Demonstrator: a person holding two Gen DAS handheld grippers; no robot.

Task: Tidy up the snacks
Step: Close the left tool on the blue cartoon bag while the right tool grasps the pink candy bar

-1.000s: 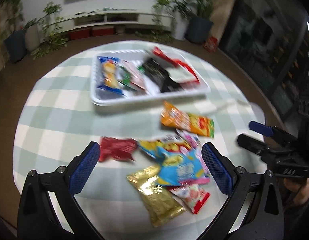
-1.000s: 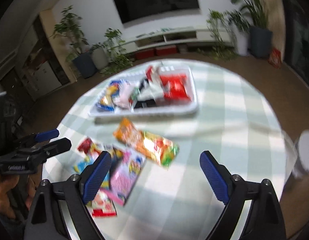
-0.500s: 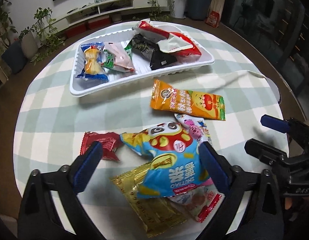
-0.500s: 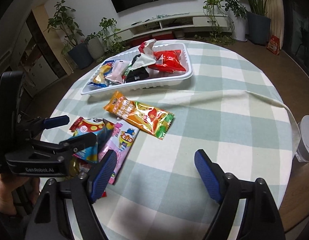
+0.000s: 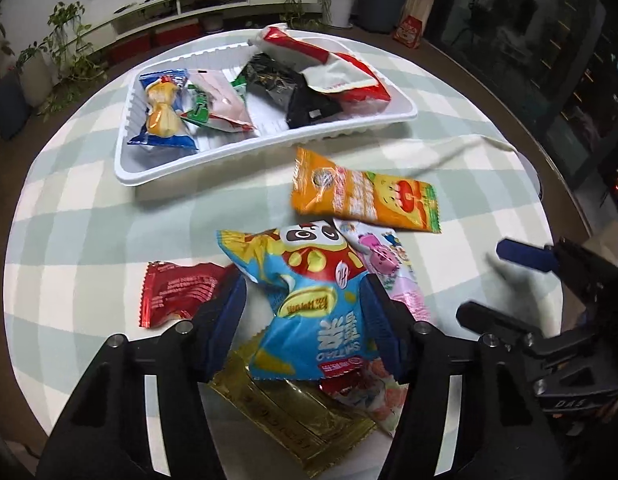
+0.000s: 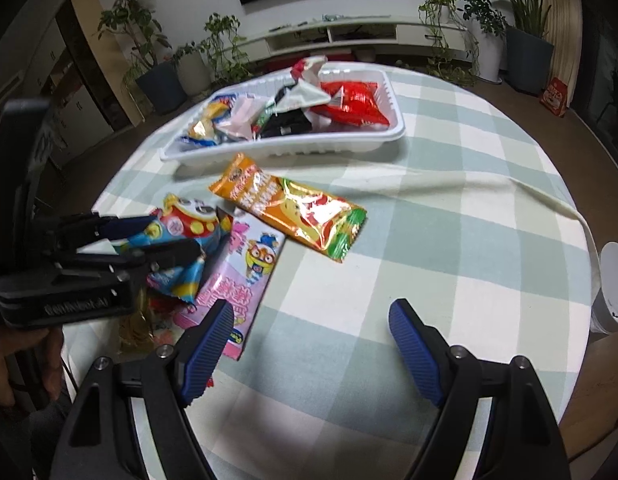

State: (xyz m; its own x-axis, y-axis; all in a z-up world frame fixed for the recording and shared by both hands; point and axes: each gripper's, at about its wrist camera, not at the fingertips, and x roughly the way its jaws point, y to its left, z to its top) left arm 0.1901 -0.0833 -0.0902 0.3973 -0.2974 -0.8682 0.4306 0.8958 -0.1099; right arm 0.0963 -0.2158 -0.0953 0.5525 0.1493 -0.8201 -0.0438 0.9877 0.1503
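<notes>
Left hand-held gripper (image 5: pixel 305 304): jaws narrowed around the blue bag (image 5: pixel 309 300), pads against both its sides. The bag sits atop a loose pile at the near bench (image 5: pixel 77 216) edge, overlapping a gold pack (image 5: pixel 293 412) and a pink pack (image 5: pixel 389 272); whether it is lifted clear, cannot tell. A red pack (image 5: pixel 177 292) lies just beside the left pad.

Right hand-held gripper (image 6: pixel 311 344): jaws spread wide, holding nothing, hovering over bare checked cloth; its left pad is just over the pink pack's near end.

Orange pack (image 6: pixel 289 206) lies alone between the pile and the tray (image 6: pixel 373 140).

White tray at the far side, several snacks already inside.
</notes>
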